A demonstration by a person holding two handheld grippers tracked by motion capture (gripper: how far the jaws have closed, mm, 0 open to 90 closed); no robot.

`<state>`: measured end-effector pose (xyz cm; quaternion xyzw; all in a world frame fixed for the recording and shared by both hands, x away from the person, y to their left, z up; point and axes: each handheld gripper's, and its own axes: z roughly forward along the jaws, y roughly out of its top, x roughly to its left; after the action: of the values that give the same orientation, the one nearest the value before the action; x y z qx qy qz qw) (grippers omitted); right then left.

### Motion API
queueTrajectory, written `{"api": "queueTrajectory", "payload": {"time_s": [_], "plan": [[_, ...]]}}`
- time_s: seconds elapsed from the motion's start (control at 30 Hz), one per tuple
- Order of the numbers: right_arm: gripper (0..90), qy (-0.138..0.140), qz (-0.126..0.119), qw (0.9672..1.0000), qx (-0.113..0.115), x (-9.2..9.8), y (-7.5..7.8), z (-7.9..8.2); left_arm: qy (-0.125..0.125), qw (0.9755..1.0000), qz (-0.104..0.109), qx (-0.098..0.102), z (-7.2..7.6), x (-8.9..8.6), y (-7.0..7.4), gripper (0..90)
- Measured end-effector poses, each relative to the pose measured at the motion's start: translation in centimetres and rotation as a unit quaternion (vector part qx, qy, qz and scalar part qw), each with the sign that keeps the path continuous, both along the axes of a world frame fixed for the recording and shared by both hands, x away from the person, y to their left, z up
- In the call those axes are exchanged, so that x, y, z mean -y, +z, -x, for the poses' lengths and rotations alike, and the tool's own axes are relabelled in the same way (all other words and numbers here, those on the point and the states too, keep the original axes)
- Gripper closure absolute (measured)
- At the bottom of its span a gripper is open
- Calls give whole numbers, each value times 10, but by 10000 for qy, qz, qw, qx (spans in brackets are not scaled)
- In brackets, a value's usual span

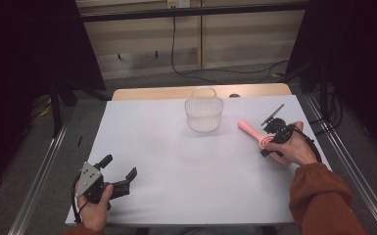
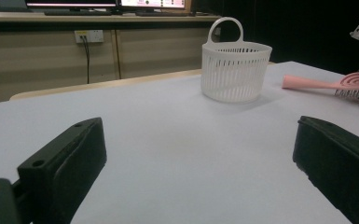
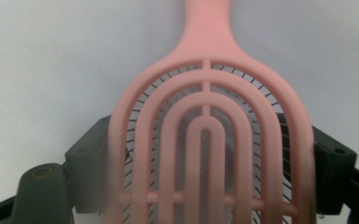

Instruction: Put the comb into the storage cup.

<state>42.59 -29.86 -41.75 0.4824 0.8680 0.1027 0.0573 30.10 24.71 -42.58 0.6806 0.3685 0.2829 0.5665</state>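
Gripping: right tongs (image 1: 269,138) clamped across the head of the pink brush (image 1: 252,132), one jaw against each side edge, as the right gripper view shows
Brush: lies low on the white surface (image 1: 176,161), bristles down; head (image 3: 210,149) between the right jaws, handle reaching out beyond them toward the basket
Left tongs (image 1: 120,176): jaws wide apart, nothing between them, low over the surface at the near left, well apart from the right tongs
Basket (image 1: 203,112): white, slatted, with a hoop handle, upright; ahead of both tongs, near the brush handle's tip but not touching it; well away from the left tongs
Basket contents: nothing seen through the slats in the left gripper view (image 2: 234,70)
Right hand (image 1: 294,149): wrapped round the gripper body, orange sleeve behind it
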Motion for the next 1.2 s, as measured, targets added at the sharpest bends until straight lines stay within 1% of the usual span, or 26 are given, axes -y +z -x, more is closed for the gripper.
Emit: {"api": "queueTrajectory", "payload": {"time_s": [0.03, 0.07, 0.1, 0.13, 0.2, 0.4, 0.53, 0.57, 0.6, 0.67, 0.7, 0.83, 0.9, 0.97, 1.03, 1.17, 1.2], "plan": [[197, 50, 8, 10000, 29, 1, 0, 0, -3, 10000, 8, -5, 0, 0, 0, 28], [197, 2, -2, 10000, 76, 1, 2, 1, -1, 10000, 4, -7, 0, 0, 0, 28], [197, -5, -31, 10000, 35, 1, 2, 1, -2, 10000, 12, -9, 0, 0, 0, 28], [197, -4, -68, 10000, 51, 1, 3, 2, 5, 10000, 18, -7, 0, 1, 0, 28], [198, 3, -48, 10000, 55, 2, 4, 2, 9, 10000, 40, -8, 0, 1, 0, 28], [199, -65, -136, 9997, 200, 4, 9, 4, 6, 10000, 40, -3, 0, 1, 0, 28], [199, -78, -217, 9995, 209, 6, 12, 6, 0, 10000, 46, -11, 0, 1, 0, 28], [200, -68, -194, 9995, 247, 7, 13, 6, 3, 10000, 39, -12, 0, 1, 0, 28], [200, -33, -203, 9996, 218, 8, 13, 7, 4, 10000, 39, -14, 0, 1, 0, 28], [200, -96, -213, 9994, 266, 8, 15, 8, 3, 10000, 33, -14, 0, 1, -1, 28], [200, -91, -248, 9994, 229, 8, 15, 8, 1, 10000, 14, -9, 0, 1, 0, 28], [201, -79, -247, 9991, 323, 9, 18, 9, 5, 10000, 24, -8, -1, 1, -1, 28], [201, -115, -283, 9990, 334, 10, 20, 10, 3, 10000, 11, -8, -1, 1, -1, 28], [201, -84, -312, 9989, 348, 11, 21, 11, 3, 10000, 10, -8, -1, 1, 0, 28], [201, -122, -328, 9988, 347, 11, 23, 12, 5, 10000, 36, -12, 0, 1, -1, 28], [201, -130, -382, 9983, 423, 13, 26, 14, 7, 10000, 24, -13, 0, 1, 0, 28], [202, -156, -402, 9983, 403, 13, 26, 15, 8, 10000, 24, -16, 0, 1, 0, 28]]}}
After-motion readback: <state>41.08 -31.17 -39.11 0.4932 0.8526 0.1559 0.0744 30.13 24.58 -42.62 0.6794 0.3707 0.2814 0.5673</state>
